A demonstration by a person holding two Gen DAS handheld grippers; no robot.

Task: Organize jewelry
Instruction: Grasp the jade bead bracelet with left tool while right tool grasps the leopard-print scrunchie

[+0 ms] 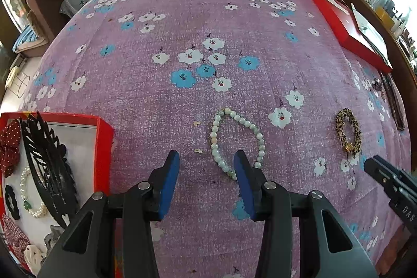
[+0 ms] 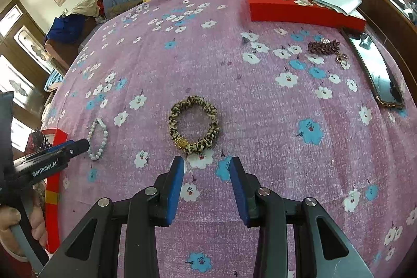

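Observation:
A pale green bead bracelet (image 1: 235,140) lies on the pink flowered cloth (image 1: 198,17), just ahead of my open, empty left gripper (image 1: 207,160); its right finger (image 1: 243,173) overlaps the bracelet's near end. The bracelet also shows in the right wrist view (image 2: 97,138). A leopard-print scrunchie (image 2: 194,121) lies just ahead of my open, empty right gripper (image 2: 207,164); it also shows in the left wrist view (image 1: 348,130). A red box (image 1: 104,147) at the left holds a pearl bracelet (image 1: 28,192), a black hair comb (image 1: 47,168) and fabric scrunchies.
A red box lid (image 2: 299,9) with white paper on it lies at the far right. A dark purple chain piece (image 2: 324,47) and a phone (image 2: 378,74) lie near the right edge. Bedding and boxes are piled beyond the cloth.

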